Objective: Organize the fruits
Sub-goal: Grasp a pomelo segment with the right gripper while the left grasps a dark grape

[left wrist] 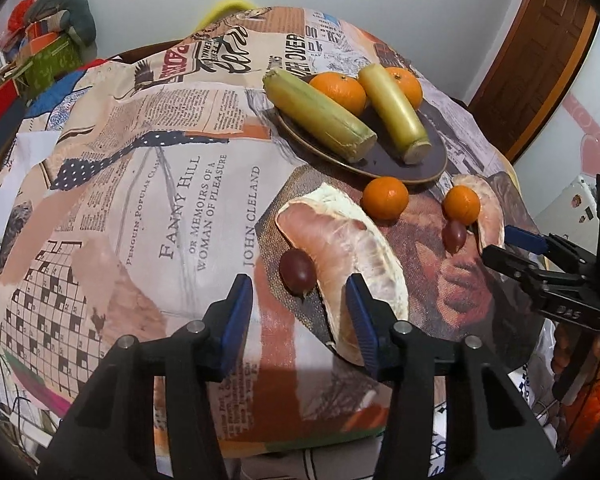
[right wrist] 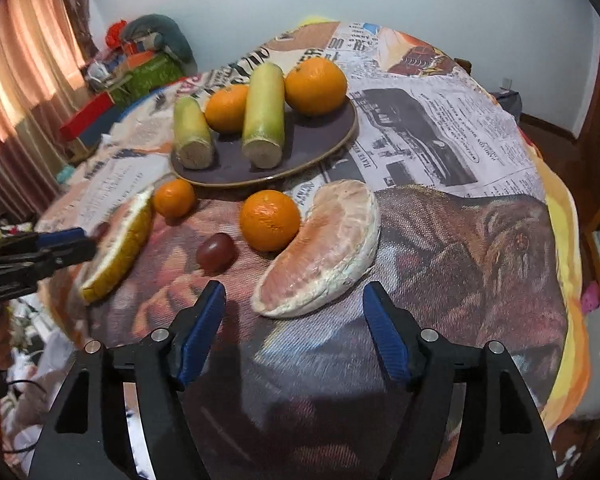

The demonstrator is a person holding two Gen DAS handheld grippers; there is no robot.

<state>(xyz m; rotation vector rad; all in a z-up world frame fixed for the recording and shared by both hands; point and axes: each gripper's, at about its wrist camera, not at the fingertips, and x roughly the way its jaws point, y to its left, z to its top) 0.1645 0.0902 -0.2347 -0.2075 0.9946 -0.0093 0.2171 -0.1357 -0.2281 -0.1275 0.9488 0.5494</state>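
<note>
- Tabletop covered by a newspaper-print cloth.
- Dark brown round plate at the far side.
- Two pink pomelo wedges, two loose orange mandarins and two dark red grapes lie before it.

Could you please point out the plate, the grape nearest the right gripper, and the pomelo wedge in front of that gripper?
plate [right wrist: 324, 136], right wrist view, bare purple surface near its right rim.
grape [right wrist: 216, 252], right wrist view, middle of its skin.
pomelo wedge [right wrist: 324, 248], right wrist view, pink flesh at centre.
</note>
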